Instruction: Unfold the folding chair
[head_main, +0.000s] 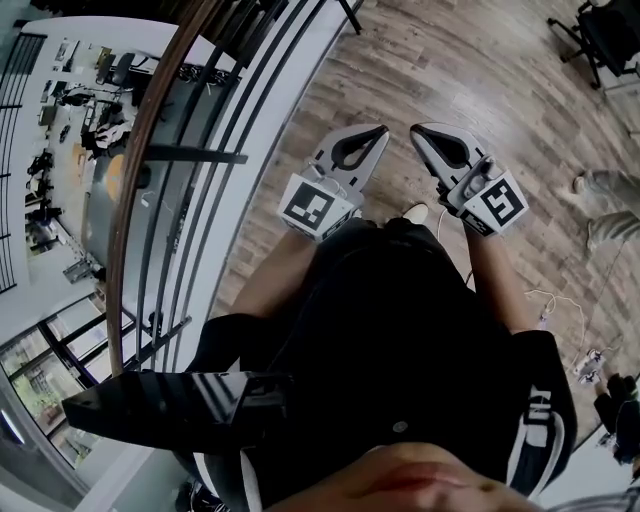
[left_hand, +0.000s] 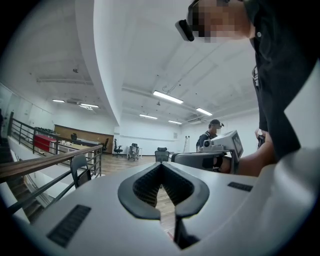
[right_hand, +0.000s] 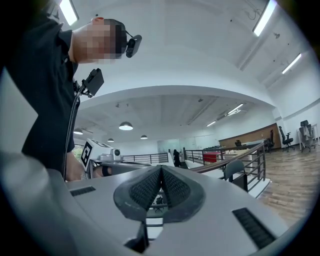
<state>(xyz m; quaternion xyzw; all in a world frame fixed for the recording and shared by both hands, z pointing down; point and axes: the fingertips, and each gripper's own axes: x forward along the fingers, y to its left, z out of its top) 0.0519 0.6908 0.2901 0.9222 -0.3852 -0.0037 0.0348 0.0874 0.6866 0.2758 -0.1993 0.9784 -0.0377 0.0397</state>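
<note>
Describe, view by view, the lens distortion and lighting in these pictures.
Head view: the fisheye lens bends the brown wooden handrail into an arc, and the person's black shirt loses detail. Left gripper view: dark round vignette, with a bright white ceiling strip light. Right gripper view: same vignette, the long ceiling strip light glares, and the ceiling bows.

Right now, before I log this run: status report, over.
Left gripper shut, empty. Right gripper shut, empty. Grey chair by railing, untouched, apart from both. No obstruction seen.
</note>
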